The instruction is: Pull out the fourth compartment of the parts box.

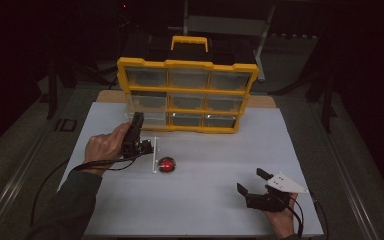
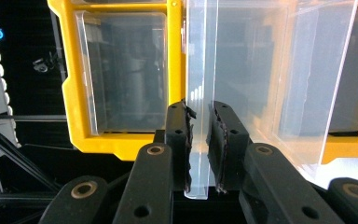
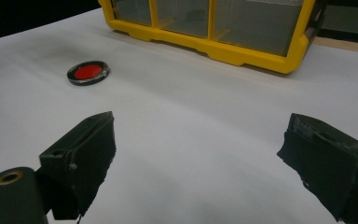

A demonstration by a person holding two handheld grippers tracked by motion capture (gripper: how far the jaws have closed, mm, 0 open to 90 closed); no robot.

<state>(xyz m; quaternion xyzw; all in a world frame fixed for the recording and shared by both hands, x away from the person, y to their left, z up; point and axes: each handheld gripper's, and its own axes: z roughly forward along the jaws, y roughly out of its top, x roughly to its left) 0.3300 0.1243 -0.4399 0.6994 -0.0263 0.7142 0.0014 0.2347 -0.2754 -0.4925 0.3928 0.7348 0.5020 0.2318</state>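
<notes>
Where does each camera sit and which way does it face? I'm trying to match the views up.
High view: above the person's side, looking forward and down on the white table; both hands and forearms show.
Left gripper view: rides the left gripper, facing the yellow organizer; jaws clamp a clear drawer.
Right gripper view: rides the right gripper, low over the table, jaws apart.
Shared: the red disc.

Both handheld grippers are chunky matte black plastic with brass-ringed pivot holes, black cables trailing off. Right gripper (image 1: 250, 182) carries a pale grey three-cornered plate (image 1: 286, 183); left forearm wears a dark grey-green sleeve (image 1: 70, 210).
</notes>
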